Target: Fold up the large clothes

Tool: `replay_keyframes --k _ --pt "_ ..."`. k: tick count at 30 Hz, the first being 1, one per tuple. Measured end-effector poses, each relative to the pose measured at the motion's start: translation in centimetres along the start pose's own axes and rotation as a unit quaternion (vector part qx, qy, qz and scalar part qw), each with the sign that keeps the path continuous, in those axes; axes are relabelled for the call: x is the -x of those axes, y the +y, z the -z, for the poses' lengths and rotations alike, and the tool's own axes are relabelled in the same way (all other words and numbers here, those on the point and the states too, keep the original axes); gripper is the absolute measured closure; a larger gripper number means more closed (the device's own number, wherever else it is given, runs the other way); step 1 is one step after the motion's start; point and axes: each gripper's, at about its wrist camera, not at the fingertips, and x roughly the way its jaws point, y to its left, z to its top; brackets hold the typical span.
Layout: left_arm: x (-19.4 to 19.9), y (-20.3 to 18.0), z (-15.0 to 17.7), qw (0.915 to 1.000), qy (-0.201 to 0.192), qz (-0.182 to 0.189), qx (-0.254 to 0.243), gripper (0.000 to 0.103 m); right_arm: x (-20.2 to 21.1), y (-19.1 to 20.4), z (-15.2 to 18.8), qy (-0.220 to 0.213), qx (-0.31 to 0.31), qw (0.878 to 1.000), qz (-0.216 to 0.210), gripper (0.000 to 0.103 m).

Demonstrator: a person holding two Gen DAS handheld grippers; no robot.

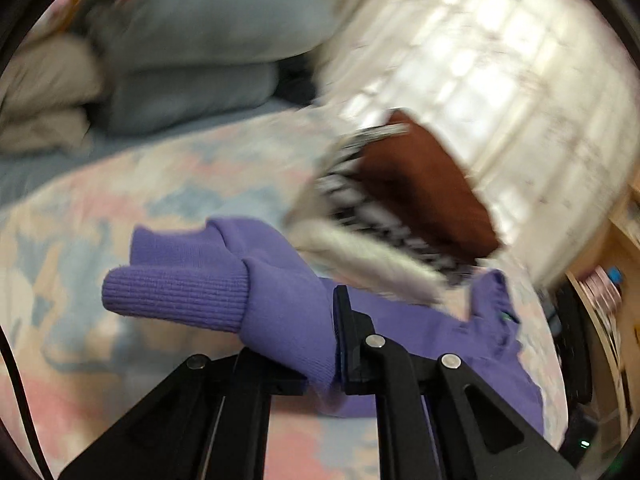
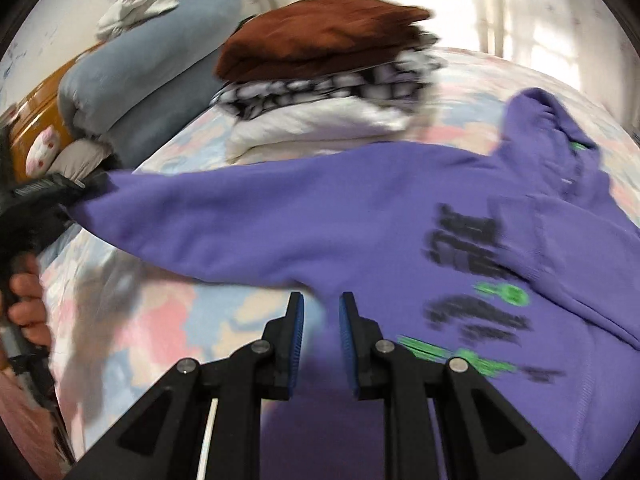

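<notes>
left gripper pinching hoodie sleeve, raising it to fold inward | right gripper clamping the hem, anchoring the body on the bed

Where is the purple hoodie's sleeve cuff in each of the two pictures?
Left wrist view: the cuff sticks out left of centre, its sleeve pinched in the left gripper.
Right wrist view: the cuff itself is hidden; the sleeve ends at the left edge inside the left gripper.
Shared landmark: the brown garment on top of the folded pile.
</notes>
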Motion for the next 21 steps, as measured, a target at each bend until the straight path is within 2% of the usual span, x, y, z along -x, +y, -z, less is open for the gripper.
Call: replay_keyframes --k 3,7,11,14,19,21 --pt "1.8 -6.3 -0.3 0.9982 0.003 0.034 -0.049 0.095 2.8 -3.1 0.7 -0.016 -0.034 0.999 0.008 0.085" --pt "2.2 -13.7 0.7 0.9923 0.028 0.072 -0.097 0.095 6.7 -7.3 1.8 -0.041 -0.072 0.996 0.02 0.085" --pt "1.0 -20.7 3.6 0.983 0.058 0.1 -0.143 0.095 9.5 -11.1 3.0 -0.062 -0.101 0.992 0.033 0.085" --pt "-1.0 -24.9 6.8 0.9749 0.097 0.116 -0.163 0.095 11.2 -14.3 4.2 -0.072 -0.125 0.988 0.045 0.085" --pt "-6.2 -29.7 13.8 0.9632 0.15 0.09 -0.204 0.095 12.7 -19.2 6.8 -0.073 -0.162 0.982 0.063 0.085" --pt "-8.1 -30.6 16.2 0.9574 0.175 0.079 -0.215 0.083 13.0 -20.8 7.8 -0.07 -0.176 0.98 0.066 0.085"
